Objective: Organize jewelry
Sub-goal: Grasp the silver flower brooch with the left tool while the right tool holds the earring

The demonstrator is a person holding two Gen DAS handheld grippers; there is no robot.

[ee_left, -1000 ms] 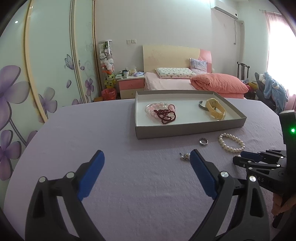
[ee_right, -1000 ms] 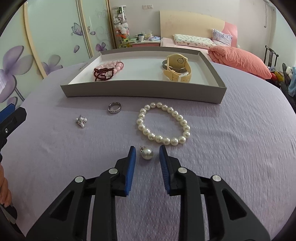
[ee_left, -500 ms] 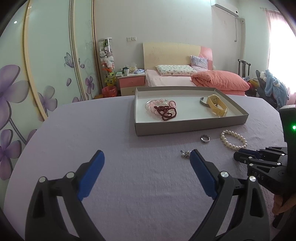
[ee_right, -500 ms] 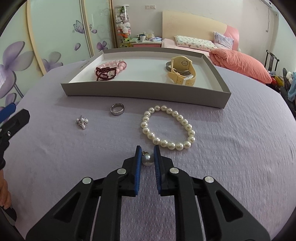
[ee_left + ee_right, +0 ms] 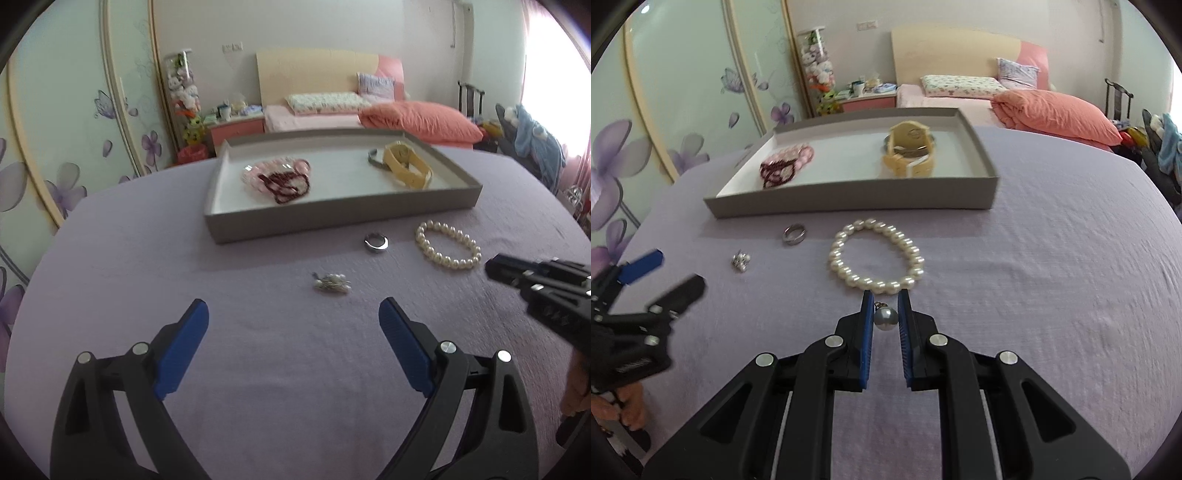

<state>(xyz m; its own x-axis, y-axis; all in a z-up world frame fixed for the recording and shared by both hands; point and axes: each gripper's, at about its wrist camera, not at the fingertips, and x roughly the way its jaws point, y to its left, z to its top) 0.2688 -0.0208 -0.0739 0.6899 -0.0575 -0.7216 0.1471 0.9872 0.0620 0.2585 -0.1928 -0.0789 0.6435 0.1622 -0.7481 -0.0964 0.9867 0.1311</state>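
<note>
The right gripper (image 5: pixel 885 318) sat at lower centre, pinching the pearl earring (image 5: pixel 885 317) just below the pearl bracelet (image 5: pixel 876 258). Only the left view showed the left gripper (image 5: pixel 293 325) spread wide and empty, below the cluster earring (image 5: pixel 331 283).

Right claw (image 5: pixel 885 319) has the pearl earring (image 5: pixel 885 318) between its fingers, above the table (image 5: pixel 1052 295). Pearl bracelet (image 5: pixel 876 257) just ahead of it. Ring (image 5: pixel 793 234) ahead-left, cluster earring (image 5: pixel 740 260) further left. Tray (image 5: pixel 849 201) behind those, holding bead bracelets (image 5: pixel 785 168) left, watch (image 5: pixel 910 153) right. Left claw (image 5: pixel 293 345) sits left, cluster earring just ahead of it.
</note>
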